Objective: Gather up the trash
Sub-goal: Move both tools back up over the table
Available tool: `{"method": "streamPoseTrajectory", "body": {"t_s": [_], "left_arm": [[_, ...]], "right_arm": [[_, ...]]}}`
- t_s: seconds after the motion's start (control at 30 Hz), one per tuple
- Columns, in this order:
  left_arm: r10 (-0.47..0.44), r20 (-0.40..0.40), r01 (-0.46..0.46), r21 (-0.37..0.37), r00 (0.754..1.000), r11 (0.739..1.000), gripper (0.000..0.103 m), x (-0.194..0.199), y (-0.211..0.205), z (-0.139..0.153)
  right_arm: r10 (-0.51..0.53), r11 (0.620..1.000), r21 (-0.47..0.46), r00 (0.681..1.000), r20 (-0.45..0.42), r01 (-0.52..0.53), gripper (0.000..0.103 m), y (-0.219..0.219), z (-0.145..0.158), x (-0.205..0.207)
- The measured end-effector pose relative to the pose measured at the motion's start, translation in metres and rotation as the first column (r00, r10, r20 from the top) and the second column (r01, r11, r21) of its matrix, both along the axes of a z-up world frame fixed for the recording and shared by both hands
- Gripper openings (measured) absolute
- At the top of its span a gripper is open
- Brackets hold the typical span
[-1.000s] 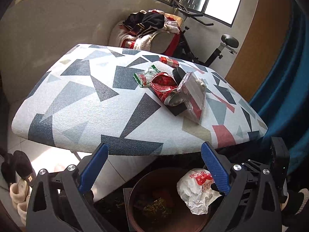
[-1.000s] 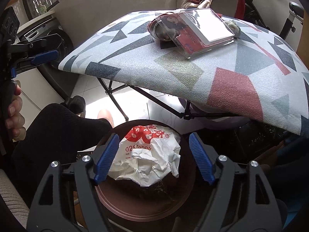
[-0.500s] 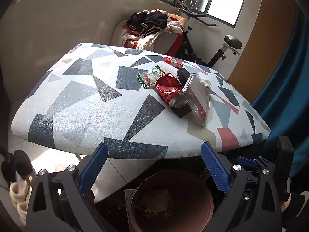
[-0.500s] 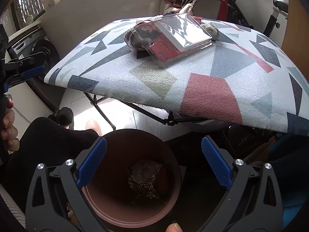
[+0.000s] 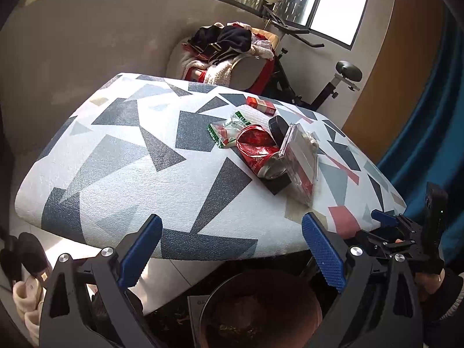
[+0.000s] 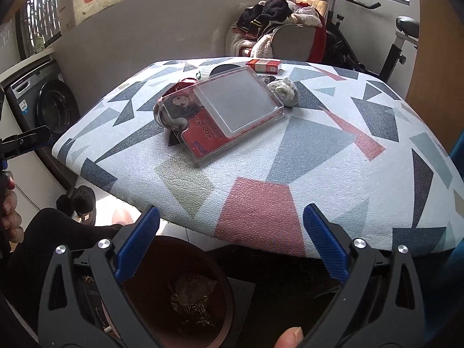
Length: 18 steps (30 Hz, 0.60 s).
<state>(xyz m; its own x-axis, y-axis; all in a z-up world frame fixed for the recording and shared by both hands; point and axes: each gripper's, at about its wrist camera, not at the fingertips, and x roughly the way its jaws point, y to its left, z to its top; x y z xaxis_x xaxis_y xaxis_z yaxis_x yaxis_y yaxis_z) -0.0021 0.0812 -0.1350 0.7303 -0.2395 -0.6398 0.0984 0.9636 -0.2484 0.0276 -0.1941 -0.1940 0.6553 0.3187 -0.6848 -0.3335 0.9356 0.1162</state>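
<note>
While both grippers, left point(image 5: 230, 250) and right point(image 6: 230, 242), gape empty, the crushed cola can point(image 5: 258, 152) (red) lies on the table point(image 5: 130, 174) beside a blister pack point(image 6: 223, 113).

**Patterned table, trash clustered at the far side**

The table point(image 5: 121, 174) has a white cover printed with grey, dark blue and red triangles. On it lie a crushed red can point(image 5: 256, 148), a green-and-white wrapper point(image 5: 224, 133) just beside it, a clear plastic case point(image 6: 223, 110) leaning on the can, a red box point(image 6: 263, 66) near the far edge, a black disc point(image 5: 277, 129) behind the can, and a crumpled white wad point(image 6: 284, 91) touching the case's far corner.
</note>
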Motion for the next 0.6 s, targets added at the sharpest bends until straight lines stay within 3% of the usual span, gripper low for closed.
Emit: {"method": "streamPoseTrajectory", "body": {"t_s": [0.3,0.6], "left_arm": [[0.011,0.029,-0.012,0.013,1.0,1.0,0.094,0.028,0.006,0.007],[0.01,0.019,-0.009,-0.013,1.0,1.0,0.094,0.064,0.009,0.004]], "right_arm": [[-0.058,0.995,-0.076,0.998,0.01,0.059,0.097,-0.026,0.022,0.052],[-0.145,0.985,-0.091,0.989,0.016,0.146,0.097,-0.05,0.026,0.109]]}}
